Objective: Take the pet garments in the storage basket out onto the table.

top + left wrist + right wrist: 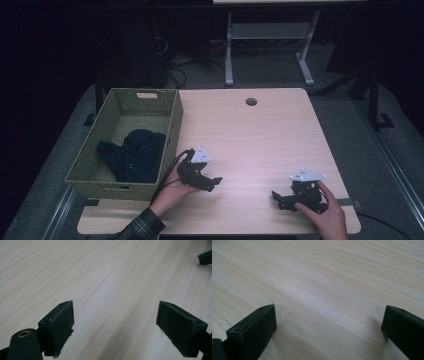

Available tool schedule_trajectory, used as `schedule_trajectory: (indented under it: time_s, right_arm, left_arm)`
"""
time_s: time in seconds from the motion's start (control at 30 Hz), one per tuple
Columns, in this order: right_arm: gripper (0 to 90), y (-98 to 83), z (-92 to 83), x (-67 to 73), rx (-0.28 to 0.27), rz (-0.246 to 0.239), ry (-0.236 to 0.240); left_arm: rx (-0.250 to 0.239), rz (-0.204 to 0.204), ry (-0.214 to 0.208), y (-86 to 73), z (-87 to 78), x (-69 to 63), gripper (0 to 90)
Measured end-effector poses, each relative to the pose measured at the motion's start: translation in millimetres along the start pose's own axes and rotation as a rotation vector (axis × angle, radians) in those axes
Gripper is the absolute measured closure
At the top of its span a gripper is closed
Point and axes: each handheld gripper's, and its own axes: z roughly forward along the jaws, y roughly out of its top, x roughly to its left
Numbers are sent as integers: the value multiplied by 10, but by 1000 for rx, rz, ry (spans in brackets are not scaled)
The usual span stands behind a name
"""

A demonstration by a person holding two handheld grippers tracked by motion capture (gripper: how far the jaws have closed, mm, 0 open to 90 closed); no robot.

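On a pale wood tabletop (260, 130), a person holds a tool in each hand. Left tool (216, 181) sits low near the front edge, jaws wide with bare wood between them in its own view (115, 322). Just to its left stands a green woven basket (172, 125), touching or nearly touching the hand's cable side; inside lies a dark cloth (135, 155), crumpled against the basket wall nearest that tool. Right tool (276, 196) rests well apart from the basket, at the front right, its jaws likewise spread wide over bare wood (329, 325). Both tools point toward each other.
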Motion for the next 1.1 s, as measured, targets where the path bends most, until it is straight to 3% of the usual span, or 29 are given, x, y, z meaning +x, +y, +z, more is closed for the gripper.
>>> schedule_trajectory:
  time_s: [1.1]
  right_arm:
    - [0,0,0,0,0,-1,0]
  left_arm:
    - [-37,-5,16,171,-162,35,142]
